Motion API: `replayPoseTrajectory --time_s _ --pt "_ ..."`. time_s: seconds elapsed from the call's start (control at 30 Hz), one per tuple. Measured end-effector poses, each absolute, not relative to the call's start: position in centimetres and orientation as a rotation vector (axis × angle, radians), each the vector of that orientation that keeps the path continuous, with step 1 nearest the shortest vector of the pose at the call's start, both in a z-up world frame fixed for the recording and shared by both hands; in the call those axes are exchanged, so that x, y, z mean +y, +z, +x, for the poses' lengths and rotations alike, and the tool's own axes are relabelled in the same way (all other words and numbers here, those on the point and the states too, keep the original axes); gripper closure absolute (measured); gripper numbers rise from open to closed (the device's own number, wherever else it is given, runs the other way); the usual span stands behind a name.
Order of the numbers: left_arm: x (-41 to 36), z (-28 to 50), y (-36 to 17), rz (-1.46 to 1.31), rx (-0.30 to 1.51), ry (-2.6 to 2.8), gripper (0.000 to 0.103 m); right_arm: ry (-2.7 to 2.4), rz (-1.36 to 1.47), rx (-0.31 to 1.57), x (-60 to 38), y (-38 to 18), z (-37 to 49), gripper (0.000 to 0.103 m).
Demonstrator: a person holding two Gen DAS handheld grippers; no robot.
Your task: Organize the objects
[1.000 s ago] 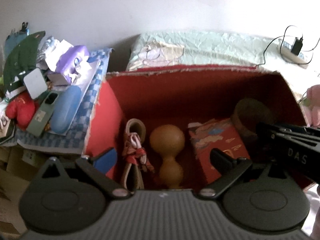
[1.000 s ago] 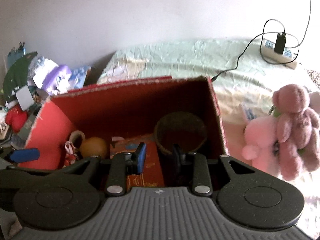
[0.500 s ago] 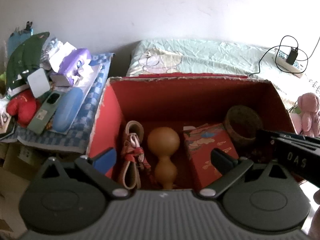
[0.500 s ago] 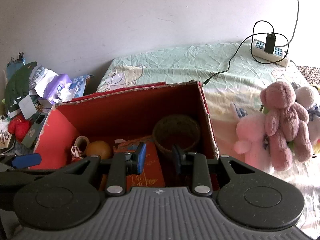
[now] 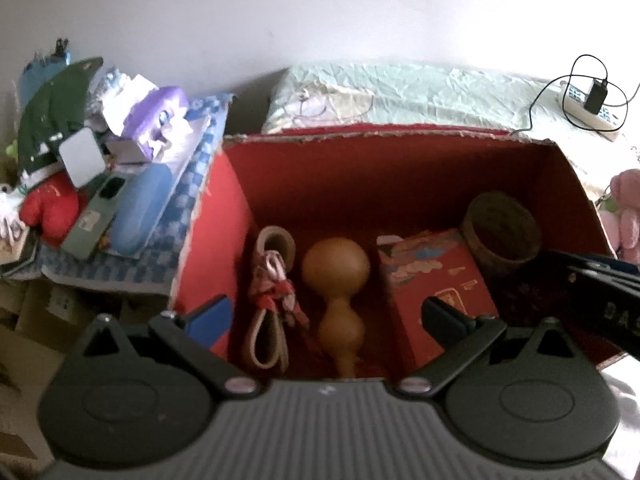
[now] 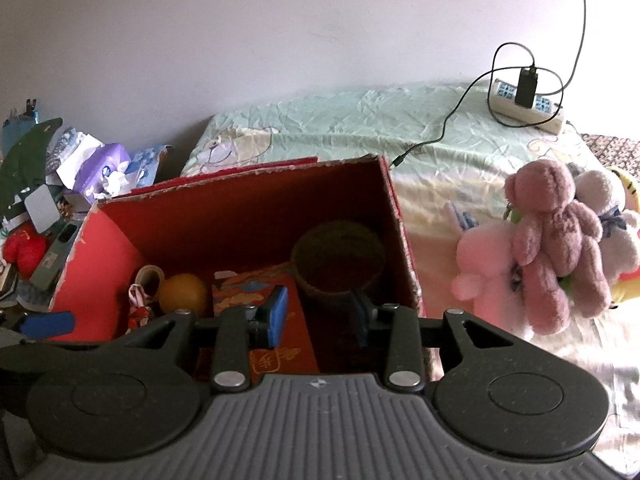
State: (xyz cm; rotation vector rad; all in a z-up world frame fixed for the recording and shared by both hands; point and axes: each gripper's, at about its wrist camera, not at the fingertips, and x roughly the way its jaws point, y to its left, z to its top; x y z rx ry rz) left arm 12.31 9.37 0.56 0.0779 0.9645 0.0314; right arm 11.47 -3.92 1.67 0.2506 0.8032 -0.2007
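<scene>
Blue-padded and black, the right gripper (image 6: pixel 318 314) is hovering over the right end of the red cardboard box (image 6: pixel 248 204), its jaws opening to a middling gap with nothing pinched between them; the one brown woven basket (image 6: pixel 338 256) is sitting just beyond and below its fingertips, apart from them. The left gripper (image 5: pixel 326 316) is hanging over the box's left half with its jaws spread wide and empty, the single tan gourd (image 5: pixel 338 280) lying straight beneath the gap and not touched by either finger. Inside the box I am counting four things: the basket in the far right corner, one red packet (image 5: pixel 436 276) beside it with printing too blurred to read, the gourd in the middle, and a pale strap with a red-and-white tassel (image 5: pixel 274 292) on the left. The near wall of the box is being hidden by both gripper bodies. On the pale green bedsheet (image 6: pixel 360 124) to the right, plush toys (image 6: pixel 556 248) are piled together, at least four, the outer ones cut off at the edge. One white power strip (image 6: pixel 528 106) with a black charger is lying farther back. A heap of clutter (image 5: pixel 100 168) is sitting left of the box, too jumbled to count.
</scene>
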Motion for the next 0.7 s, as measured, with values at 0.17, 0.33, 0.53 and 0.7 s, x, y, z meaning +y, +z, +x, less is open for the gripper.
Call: replayPoseTrajectory --time_s 0.17,0.33,0.53,0.7 --pt "9.13 12.54 0.42 0.086 0.981 0.021 0.002 -0.203 0.247 0.805 -4.06 1.65 11.31 0.066" --pt "8.94 12.46 0.27 0.099 0.988 0.009 0.002 -0.205 0.251 0.808 -4.11 1.57 11.28 0.065" --pt "8.90 12.29 0.33 0.110 0.972 0.016 0.002 -0.203 0.243 0.807 -3.84 1.47 11.25 0.063" --pt "9.14 12.50 0.23 0.101 0.981 0.013 0.002 -0.199 0.242 0.810 -3.70 1.41 11.43 0.063"
